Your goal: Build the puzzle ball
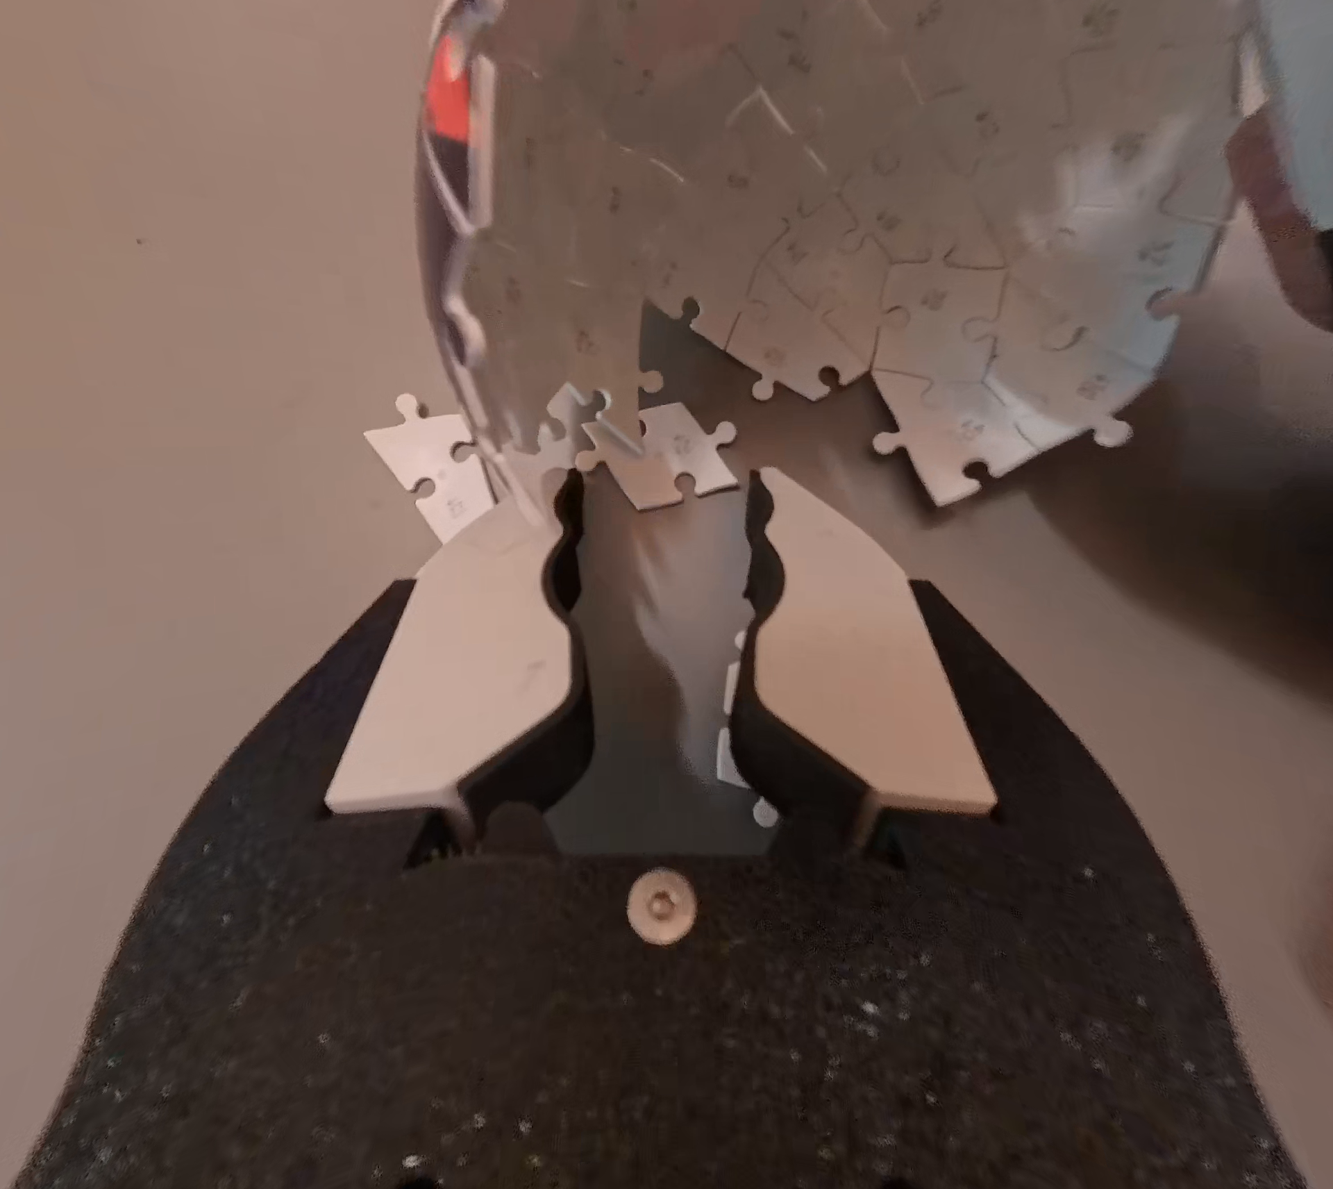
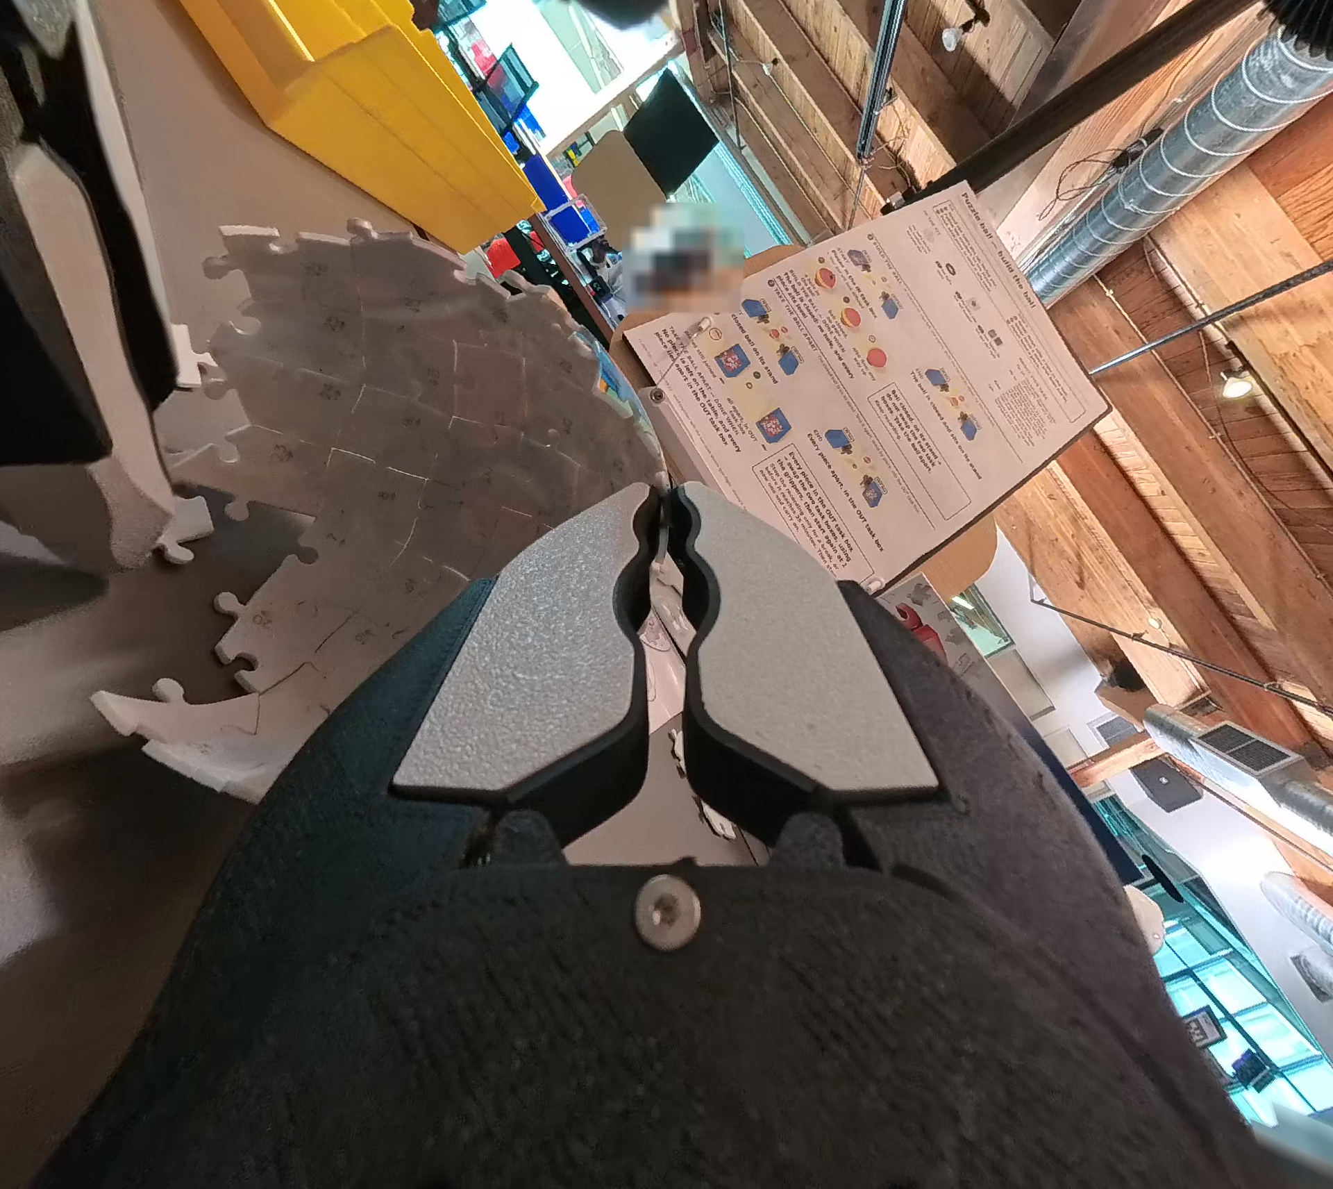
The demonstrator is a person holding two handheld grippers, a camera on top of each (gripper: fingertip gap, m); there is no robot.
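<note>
My right gripper point(image 2: 665, 508) pinches the rim of the half-built puzzle ball point(image 2: 404, 404); my left gripper point(image 1: 663, 483) is spread just below its jagged edge point(image 1: 721, 216).

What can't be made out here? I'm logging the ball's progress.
- Left wrist view: the shell is motion-blurred and cut off by the top edge, so its full extent is unclear.
- Right wrist view: the right tongs hide the shell's near rim.
- Both views: the shell's printed outer face barely shows.
</note>
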